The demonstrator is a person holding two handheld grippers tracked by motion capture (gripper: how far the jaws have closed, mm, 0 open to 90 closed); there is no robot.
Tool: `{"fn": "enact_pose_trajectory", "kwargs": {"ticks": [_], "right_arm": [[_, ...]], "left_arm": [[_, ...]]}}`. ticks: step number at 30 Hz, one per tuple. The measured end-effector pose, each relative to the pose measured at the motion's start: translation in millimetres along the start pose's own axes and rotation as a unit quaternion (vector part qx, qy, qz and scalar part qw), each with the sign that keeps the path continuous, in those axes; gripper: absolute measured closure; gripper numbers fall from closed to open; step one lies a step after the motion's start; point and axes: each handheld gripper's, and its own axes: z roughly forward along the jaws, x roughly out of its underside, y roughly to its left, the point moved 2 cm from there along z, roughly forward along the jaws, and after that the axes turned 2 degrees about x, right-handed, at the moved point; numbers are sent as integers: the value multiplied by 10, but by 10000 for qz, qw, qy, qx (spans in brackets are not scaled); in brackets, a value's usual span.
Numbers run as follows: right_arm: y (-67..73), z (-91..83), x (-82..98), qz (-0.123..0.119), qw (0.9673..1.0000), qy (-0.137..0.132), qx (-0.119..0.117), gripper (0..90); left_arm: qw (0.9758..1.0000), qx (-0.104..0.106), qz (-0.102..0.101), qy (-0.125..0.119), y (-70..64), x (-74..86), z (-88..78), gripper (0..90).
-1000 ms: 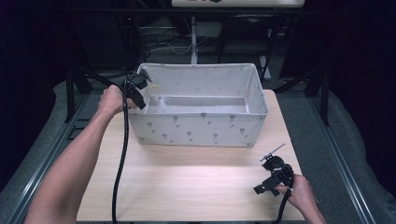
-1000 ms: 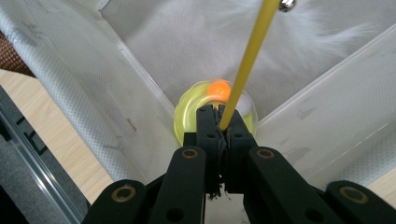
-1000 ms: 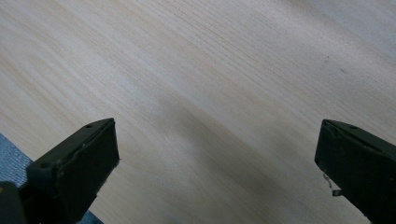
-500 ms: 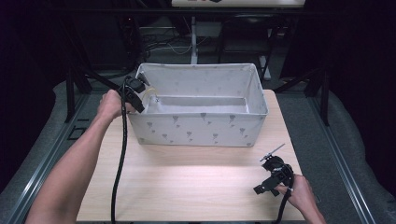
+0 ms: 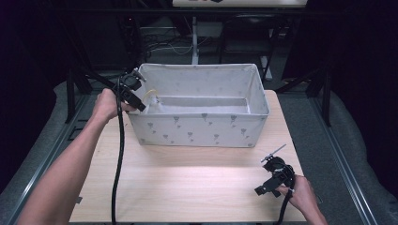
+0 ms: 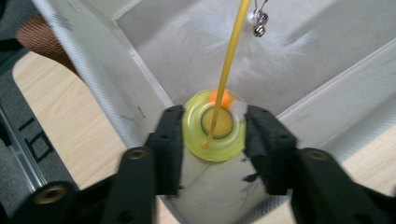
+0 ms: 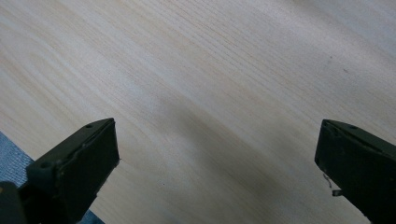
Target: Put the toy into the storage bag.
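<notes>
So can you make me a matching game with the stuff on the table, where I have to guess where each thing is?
Things:
1. yellow-green round suction cup
2. white fabric storage box
3. white feather with a little bell
4. right gripper

Places:
A. on the light wooden table, towards its far edge
B. over bare wood, jaws wide apart
C. between the left gripper jaws, at the box's corner
D. down inside the box, by the thin yellow rod

Pairs: 1-C, 2-A, 3-D, 4-B
</notes>
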Motion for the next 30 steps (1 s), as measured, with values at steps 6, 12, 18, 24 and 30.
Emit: {"fn": "enact_pose_trajectory", "kwargs": {"ticks": [6, 12, 18, 24, 30], "right_arm": [[-15, -18, -1, -38, 10000, 60, 25, 0], [-16, -19, -2, -48, 10000, 77, 18, 0], [-17, -20, -1, -70, 9999, 102, 46, 0], [-15, -11, 0, -59, 10000, 59, 39, 0], [-8, -4, -2, -47, 10000, 56, 10, 0]], "left_arm": [[9994, -53, -73, -321, 9, 61, -158, 344], [9971, -91, -208, -725, 42, 166, -436, 164], [9955, -195, -253, -889, 11, 317, -606, 95], [9937, -244, -370, -1025, 1, 504, -676, 4], [9918, -341, -422, -1157, -41, 817, -709, 1]]}}
